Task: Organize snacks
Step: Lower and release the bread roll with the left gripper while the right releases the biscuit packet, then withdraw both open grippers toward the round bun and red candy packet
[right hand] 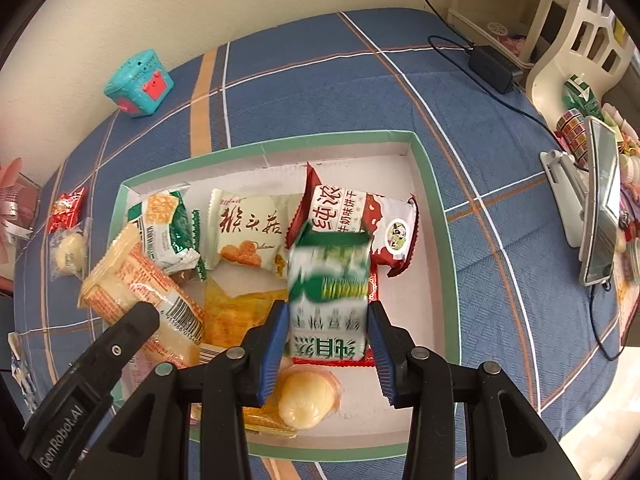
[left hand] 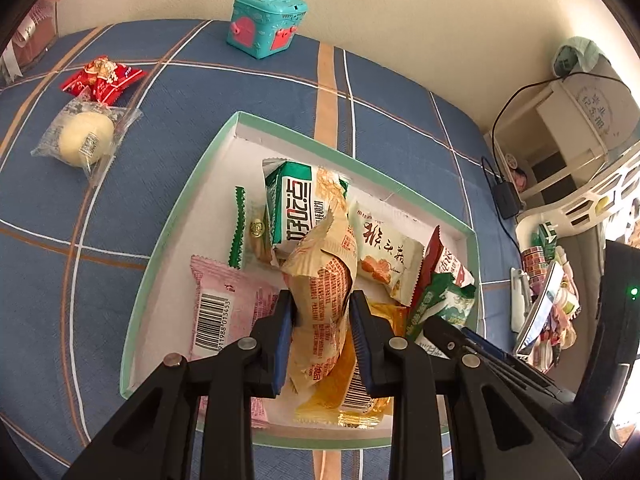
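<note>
- Tray point(right hand: 434, 216), green-rimmed, white inside, lies on the table; it holds most of the snacks: pink packet point(left hand: 224, 312), green-and-white biscuit packet point(left hand: 296, 204), cream pastry packet point(right hand: 248, 232), red-and-white biscuit packet point(right hand: 360, 216), yellow packet point(right hand: 236, 308), a round bun in clear wrap point(right hand: 304, 400).
- Left gripper point(left hand: 320, 336): jaws closed narrowly on a tan packet with red print point(left hand: 324, 280), held above the tray's contents.
- Right gripper point(right hand: 328, 340): jaws closed on a green-and-white carton-like pack point(right hand: 328, 276), blurred, held over the tray.
- Left outside the tray: red wrapped sweets point(left hand: 102, 78) and a second bun in clear wrap point(left hand: 86, 138), lying side by side, well apart from the tray.
- Judgement: sorting is mostly done; two items in hand to set down, two loose items to collect.
- Surface: blue cloth point(left hand: 200, 120) with white and orange checks.
- Room: teal toy box point(left hand: 266, 22) near a cream wall; black adapter with cable point(right hand: 490, 66); propped phone point(right hand: 600, 204); white shelving beyond.
</note>
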The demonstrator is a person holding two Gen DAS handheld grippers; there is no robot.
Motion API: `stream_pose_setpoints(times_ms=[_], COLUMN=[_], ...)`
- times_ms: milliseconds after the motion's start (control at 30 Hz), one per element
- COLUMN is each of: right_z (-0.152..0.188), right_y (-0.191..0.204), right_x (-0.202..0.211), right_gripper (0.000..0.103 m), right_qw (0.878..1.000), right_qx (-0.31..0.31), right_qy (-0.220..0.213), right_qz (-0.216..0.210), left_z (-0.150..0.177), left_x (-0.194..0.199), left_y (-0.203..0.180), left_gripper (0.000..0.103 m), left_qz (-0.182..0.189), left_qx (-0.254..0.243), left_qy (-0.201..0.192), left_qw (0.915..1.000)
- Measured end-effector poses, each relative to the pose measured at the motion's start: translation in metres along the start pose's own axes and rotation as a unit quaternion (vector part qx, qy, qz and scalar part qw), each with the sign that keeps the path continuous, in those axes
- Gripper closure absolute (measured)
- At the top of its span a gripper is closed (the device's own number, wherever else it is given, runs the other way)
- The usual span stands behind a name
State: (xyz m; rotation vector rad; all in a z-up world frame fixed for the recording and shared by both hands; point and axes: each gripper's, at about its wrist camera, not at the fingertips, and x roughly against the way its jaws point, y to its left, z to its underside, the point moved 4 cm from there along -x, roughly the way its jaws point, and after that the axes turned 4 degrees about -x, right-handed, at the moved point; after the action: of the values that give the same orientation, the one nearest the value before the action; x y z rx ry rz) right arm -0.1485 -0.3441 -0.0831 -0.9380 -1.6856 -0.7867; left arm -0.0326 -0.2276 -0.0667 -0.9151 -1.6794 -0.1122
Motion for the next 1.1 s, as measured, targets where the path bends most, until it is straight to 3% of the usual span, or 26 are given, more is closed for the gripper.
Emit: stream_pose_setpoints(times_ms=[167,333,667,833,900,1000,1100], right_z=[-0.003,-0.005,0.001,0.005,0.007,0.008,0.008], right_y=[0.001,0.009,0.044,0.061,0.066,0.069,0.07], right_x=[0.01,0.022,0.04,0.042,0.041,0.04,0.038], right_gripper=[0.06,0.06,0.06,0.06,0.06,0.053,0.03], right_qw=[1.0,1.0,0.997,0.996,0.996,0.996,0.996], right_qx=[0.0,0.007,0.049,0.065,0.069,0.074,0.078], right_qy=[-0.012,-0.027,-0.049,-0.05,-0.049,-0.047,-0.05], right_qz=[0.002,-0.005,-0.018,-0.023,-0.023,-0.023,-0.018], left_z=[-0.004,-0.01,-0.024,-0.029,-0.03,-0.031,-0.031], left_x=[0.01,0.025,0.056,0.064,0.066,0.066,0.066], left_y=[0.004,0.013,0.036,0.05,0.056,0.061,0.065], left_gripper=[0.072,0.062,0.044,0.042,0.036,0.022,0.018], left_qz=[-0.003,-0.017,-0.104,-0.12,-0.128,-0.136,-0.144], left_qx=[0.007,0.007,-0.019,-0.014,-0.011,-0.01,-0.011], left_qy=[-0.008,-0.022,-0.06,-0.069,-0.071,-0.075,-0.077], left_qw=[0.9999,0.9996,0.9926,0.9903,0.9891,0.9879,0.9865])
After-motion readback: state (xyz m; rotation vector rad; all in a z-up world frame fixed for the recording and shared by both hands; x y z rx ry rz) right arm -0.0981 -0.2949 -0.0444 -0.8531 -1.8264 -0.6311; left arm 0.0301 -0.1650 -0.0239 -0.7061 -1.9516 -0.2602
